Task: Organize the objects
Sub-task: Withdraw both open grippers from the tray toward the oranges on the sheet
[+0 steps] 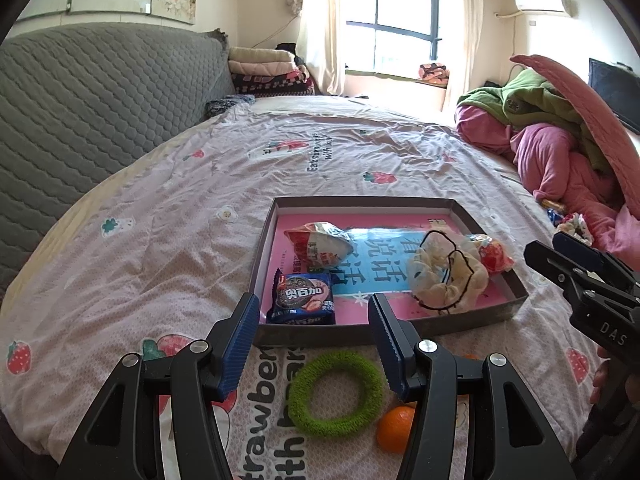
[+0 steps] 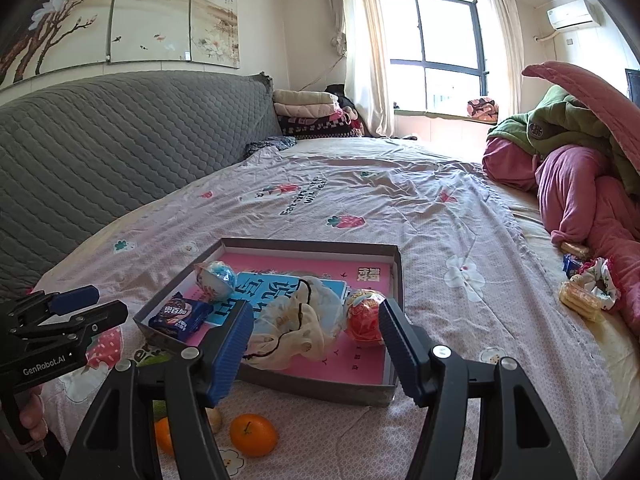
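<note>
Bedroom daylight falls from a window (image 1: 404, 12) onto a wide bed (image 1: 160, 216) spread with a pink strawberry-print sheet, its grey quilted headboard (image 1: 88, 100) along the left side. Near the bed's front edge lies a shallow grey box (image 1: 264, 240) with a pink lining. Inside it, going left to right, sit a blue cookie packet (image 1: 302, 298), a blue-and-white wrapped egg (image 1: 320, 242), a cream scrunchie (image 1: 448, 276) trimmed with dark cord, and an orange-red wrapped egg (image 1: 494, 254) touching the scrunchie. In front of the box, on the sheet, lie a fuzzy green ring (image 1: 336, 394) and, just beside it, an orange (image 1: 394, 428) (the right wrist view shows a second orange (image 2: 163, 434) close by). The left tongs (image 1: 312, 342) hover above the box's near wall, spread apart and pinching nothing. The right tongs (image 2: 316, 344) hang over the scrunchie and the orange-red egg, likewise spread with nothing gripped. Far right, beside a heap of pink and green bedding (image 1: 560, 144), lie a floral scrunchie (image 2: 598, 282) and wrapped biscuits (image 2: 580, 300)
</note>
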